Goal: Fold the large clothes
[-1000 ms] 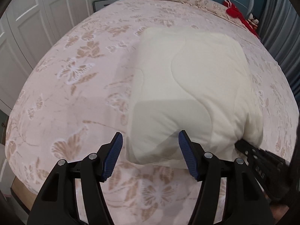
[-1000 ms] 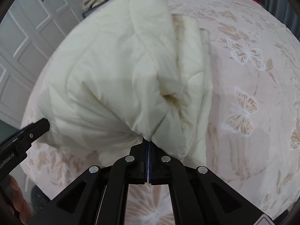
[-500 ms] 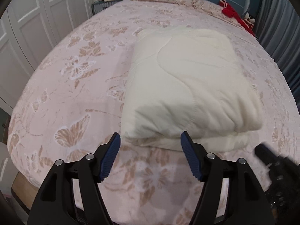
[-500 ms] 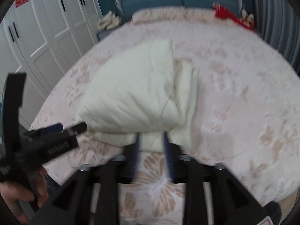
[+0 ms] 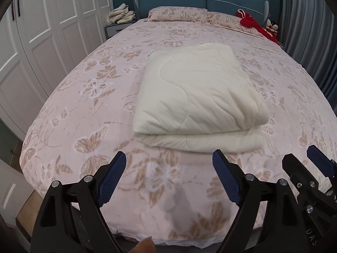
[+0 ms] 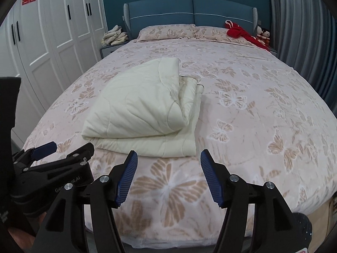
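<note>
A cream quilted blanket [image 5: 195, 97] lies folded in a thick rectangle on the pink butterfly-print bed [image 5: 88, 109]; it also shows in the right wrist view [image 6: 145, 113]. My left gripper [image 5: 168, 166] is open and empty, held back near the foot of the bed, short of the blanket's near edge. My right gripper [image 6: 168, 164] is open and empty too, just short of the blanket's near right corner. Each gripper shows at the edge of the other's view.
White wardrobe doors [image 6: 52, 42] line the left side. A blue headboard [image 6: 189, 12], pillows [image 6: 166, 30], a red garment [image 6: 242, 33] and dolls sit at the far end. A nightstand with folded cloths [image 6: 114, 37] stands far left. Grey curtains [image 6: 305, 31] hang at right.
My right gripper let go of the blanket's corner and opened. Both grippers pulled back toward the foot of the bed. The blanket now lies flat and folded.
</note>
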{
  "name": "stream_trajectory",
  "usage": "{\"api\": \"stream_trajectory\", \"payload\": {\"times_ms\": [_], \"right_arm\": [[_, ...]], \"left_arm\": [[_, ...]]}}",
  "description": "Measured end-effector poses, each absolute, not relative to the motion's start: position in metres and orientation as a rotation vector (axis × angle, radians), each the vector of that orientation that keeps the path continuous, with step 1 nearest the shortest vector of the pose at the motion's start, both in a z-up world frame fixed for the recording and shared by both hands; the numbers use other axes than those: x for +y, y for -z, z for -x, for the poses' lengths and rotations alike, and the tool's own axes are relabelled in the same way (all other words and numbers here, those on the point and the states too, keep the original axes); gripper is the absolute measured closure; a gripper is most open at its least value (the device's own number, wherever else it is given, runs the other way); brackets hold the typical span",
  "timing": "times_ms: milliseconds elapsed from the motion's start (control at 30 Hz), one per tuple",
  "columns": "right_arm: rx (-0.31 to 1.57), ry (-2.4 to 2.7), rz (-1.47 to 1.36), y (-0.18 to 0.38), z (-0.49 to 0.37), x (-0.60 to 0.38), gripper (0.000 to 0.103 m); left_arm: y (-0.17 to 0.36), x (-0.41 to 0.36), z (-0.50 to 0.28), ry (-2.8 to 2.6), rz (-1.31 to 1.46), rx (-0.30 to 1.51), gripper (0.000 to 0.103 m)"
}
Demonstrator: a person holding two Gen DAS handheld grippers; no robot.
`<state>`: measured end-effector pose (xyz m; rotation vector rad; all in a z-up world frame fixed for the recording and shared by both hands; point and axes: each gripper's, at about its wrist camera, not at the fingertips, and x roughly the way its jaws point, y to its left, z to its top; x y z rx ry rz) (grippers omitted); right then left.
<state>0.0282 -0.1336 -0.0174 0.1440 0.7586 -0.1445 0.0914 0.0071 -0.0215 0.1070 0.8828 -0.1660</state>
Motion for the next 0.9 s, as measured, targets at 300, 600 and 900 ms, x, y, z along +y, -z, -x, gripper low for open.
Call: {"api": "stream_trajectory", "payload": {"times_ms": [300, 600, 900], "right_arm": [[0.746, 0.148, -0.140, 0.021, -0.014, -0.128, 0.042], [0.750, 0.149, -0.142, 0.029, -0.002, -0.125, 0.042], [0.753, 0.161, -0.137, 0.036, 0.003, -0.121, 0.042]], "left_arm": [[0.025, 0.008, -0.064, 0.145, -0.119, 0.828, 0.021], [0.029, 0.010, -0.048, 0.111, -0.136, 0.800, 0.021], [0.038, 0.013, -0.040, 0.086, -0.145, 0.777, 0.022]]}}
